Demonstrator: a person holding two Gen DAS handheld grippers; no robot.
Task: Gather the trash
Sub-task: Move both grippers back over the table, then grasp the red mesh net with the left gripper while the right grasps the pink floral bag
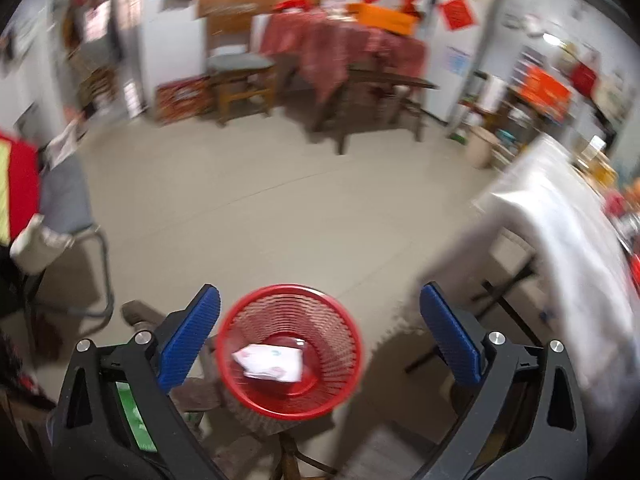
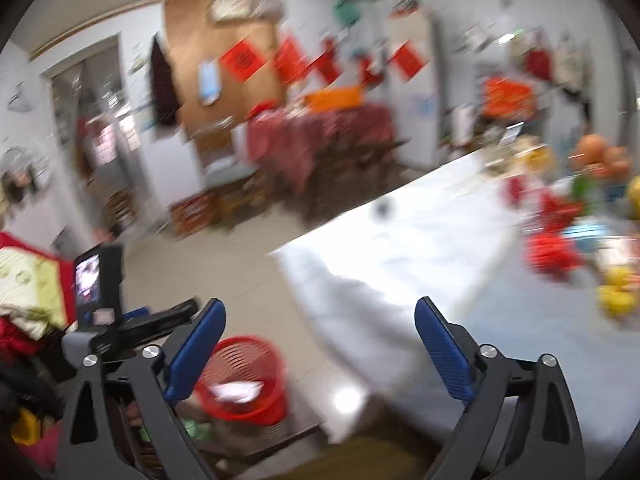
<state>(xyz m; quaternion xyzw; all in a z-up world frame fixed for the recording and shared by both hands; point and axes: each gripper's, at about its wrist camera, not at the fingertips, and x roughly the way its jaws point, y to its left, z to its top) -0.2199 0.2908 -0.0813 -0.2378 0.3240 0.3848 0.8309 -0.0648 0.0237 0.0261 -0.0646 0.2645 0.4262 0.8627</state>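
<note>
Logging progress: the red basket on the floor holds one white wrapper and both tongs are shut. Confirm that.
One error: both tongs stand open, nothing between them, as each wrist view shows: left tongs, right tongs. The red basket does hold one white wrapper.

One red bin (image 1: 289, 350) stands on the floor, with one crumpled white wrapper (image 1: 269, 363) inside it. Two grippers show, the left (image 1: 320, 334) and the right (image 2: 320, 346), each with two blue pads. One white-covered surface (image 2: 400, 248) carries a blurred heap, its items too smeared to count. One wooden chair (image 1: 240, 80) stands by one red-clothed table (image 1: 340, 48).
</note>
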